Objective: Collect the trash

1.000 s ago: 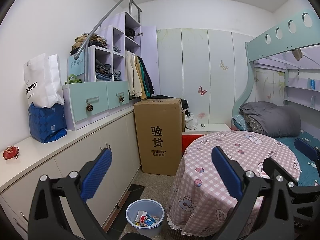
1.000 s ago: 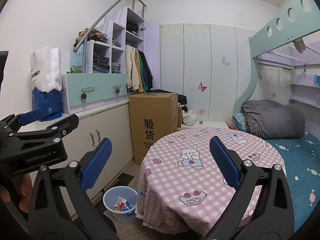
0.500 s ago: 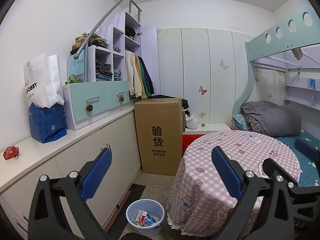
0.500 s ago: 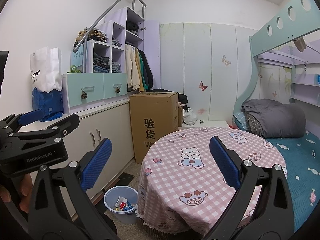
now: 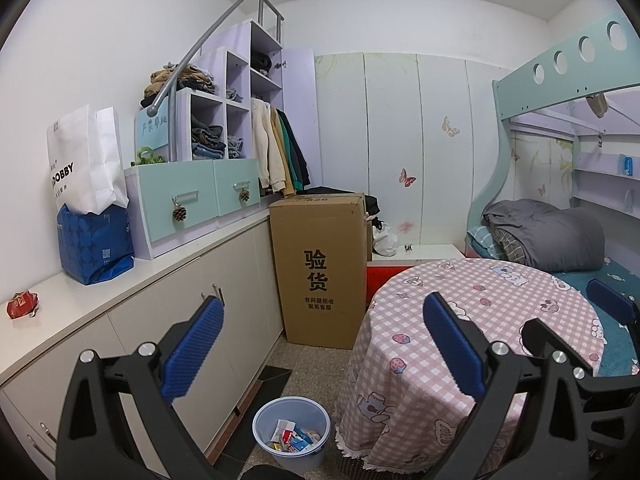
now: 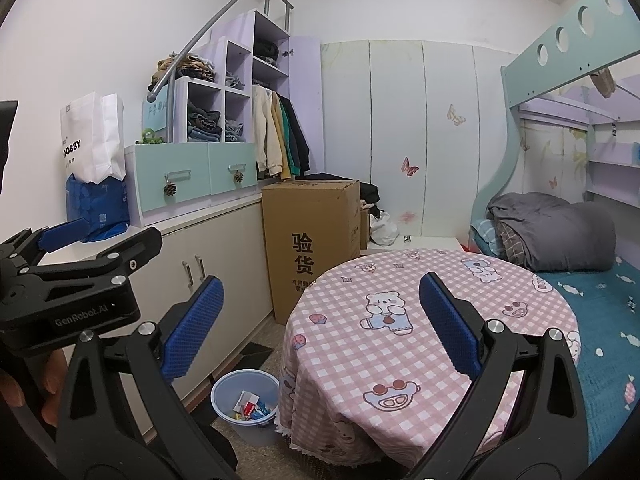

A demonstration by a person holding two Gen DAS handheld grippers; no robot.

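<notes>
A light blue trash bin [image 5: 291,430] stands on the floor between the cabinet and the round table, with several wrappers inside; it also shows in the right wrist view [image 6: 245,402]. A red crumpled wrapper [image 5: 22,304] lies on the white countertop at far left. My left gripper [image 5: 320,346] is open and empty, held above the bin. My right gripper [image 6: 320,328] is open and empty over the table's left edge. The left gripper body shows at the left of the right wrist view [image 6: 72,276].
A round table with a pink checked cloth [image 6: 460,312] stands at right, with a bunk bed [image 6: 560,232] behind it. A tall cardboard box [image 5: 318,268] stands by the white cabinets [image 5: 224,300]. Bags [image 5: 92,216] and drawers sit on the countertop.
Nothing has visibly moved apart from a very slight drift of both views.
</notes>
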